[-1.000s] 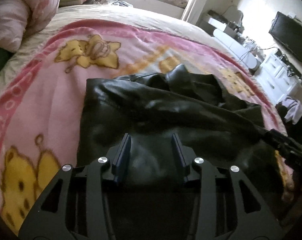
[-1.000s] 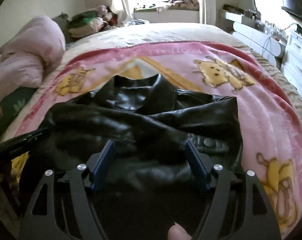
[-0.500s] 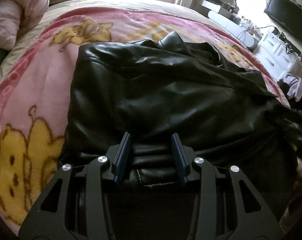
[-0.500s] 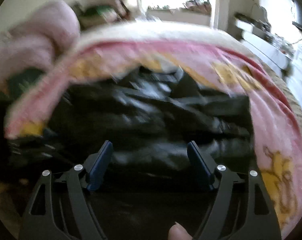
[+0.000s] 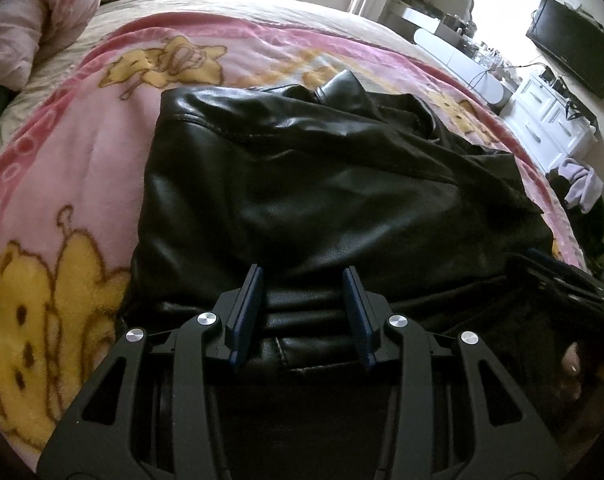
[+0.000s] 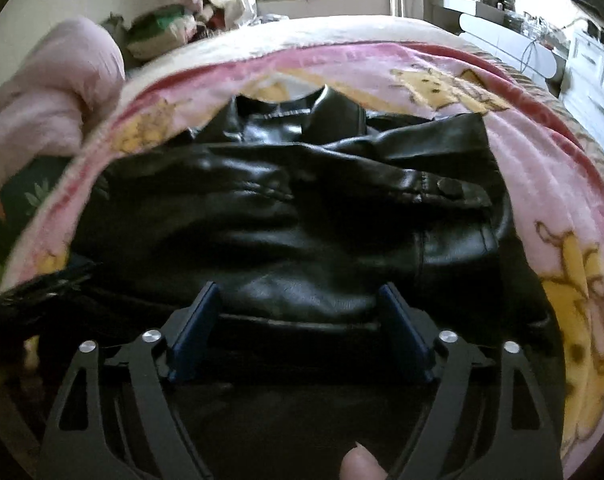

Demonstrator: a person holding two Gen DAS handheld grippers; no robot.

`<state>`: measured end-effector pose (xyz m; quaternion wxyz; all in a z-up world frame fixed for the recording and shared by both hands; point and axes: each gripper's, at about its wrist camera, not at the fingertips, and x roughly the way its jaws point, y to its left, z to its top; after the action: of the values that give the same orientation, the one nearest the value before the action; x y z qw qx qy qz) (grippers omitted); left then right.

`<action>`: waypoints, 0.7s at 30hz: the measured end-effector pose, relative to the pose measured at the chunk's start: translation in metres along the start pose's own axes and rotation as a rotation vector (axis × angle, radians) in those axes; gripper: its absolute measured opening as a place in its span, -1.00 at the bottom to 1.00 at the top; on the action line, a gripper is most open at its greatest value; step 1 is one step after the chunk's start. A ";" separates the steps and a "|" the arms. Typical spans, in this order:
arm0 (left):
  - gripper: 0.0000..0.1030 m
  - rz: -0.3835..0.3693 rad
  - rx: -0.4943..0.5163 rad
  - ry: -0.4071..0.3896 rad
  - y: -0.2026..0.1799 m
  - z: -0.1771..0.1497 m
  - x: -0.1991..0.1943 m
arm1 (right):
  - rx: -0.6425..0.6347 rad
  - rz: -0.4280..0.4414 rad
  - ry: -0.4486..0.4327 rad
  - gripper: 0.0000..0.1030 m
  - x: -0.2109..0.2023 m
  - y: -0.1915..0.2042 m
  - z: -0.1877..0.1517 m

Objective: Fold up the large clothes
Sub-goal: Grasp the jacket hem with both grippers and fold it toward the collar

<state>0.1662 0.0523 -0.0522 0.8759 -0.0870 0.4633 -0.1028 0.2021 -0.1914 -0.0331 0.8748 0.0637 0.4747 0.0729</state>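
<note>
Left wrist view: my left claw (image 5: 304, 304), part open, pinches a jacket (image 5: 322, 184) fold on the blanket (image 5: 81, 168). Right claw (image 6: 299, 322), opening, straddles the jacket's hem without pressing.

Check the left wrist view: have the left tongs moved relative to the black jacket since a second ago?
Yes. The left tongs have come down and in toward the black leather jacket: it fills more of the view, and the pink blanket's far edge sits higher in the picture.

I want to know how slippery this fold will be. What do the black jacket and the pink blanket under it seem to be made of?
The black jacket looks like leather or faux leather, I cannot tell which: smooth, glossy, with sharp highlights along stiff creases. The pink blanket looks like soft plush fleece: matte, fuzzy nap, printed yellow cartoon figures.
</note>
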 end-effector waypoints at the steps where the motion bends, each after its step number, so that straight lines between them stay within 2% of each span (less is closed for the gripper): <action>1: -0.36 0.003 0.001 0.000 -0.001 0.000 -0.001 | 0.004 0.005 -0.007 0.73 -0.004 0.001 -0.001; 3: -0.36 0.007 -0.002 0.002 -0.001 0.000 -0.002 | 0.015 0.013 -0.020 0.86 -0.012 -0.001 -0.004; 9: -0.29 -0.003 -0.018 0.002 -0.002 0.001 -0.008 | 0.050 0.033 -0.030 0.91 -0.022 -0.006 -0.010; 11: -0.17 -0.016 -0.023 -0.007 -0.004 0.000 -0.013 | 0.053 0.032 -0.039 0.91 -0.026 -0.006 -0.011; 13: 0.06 -0.019 -0.023 -0.013 -0.006 0.000 -0.018 | 0.056 0.032 -0.048 0.91 -0.031 -0.006 -0.011; 21: 0.72 -0.026 -0.035 -0.072 -0.016 0.004 -0.053 | 0.064 0.033 -0.107 0.91 -0.061 -0.011 -0.010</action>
<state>0.1388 0.0505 -0.0043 0.8889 -0.1121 0.4321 -0.1028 0.1612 -0.2130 0.0094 0.8952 0.1034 0.4280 0.0688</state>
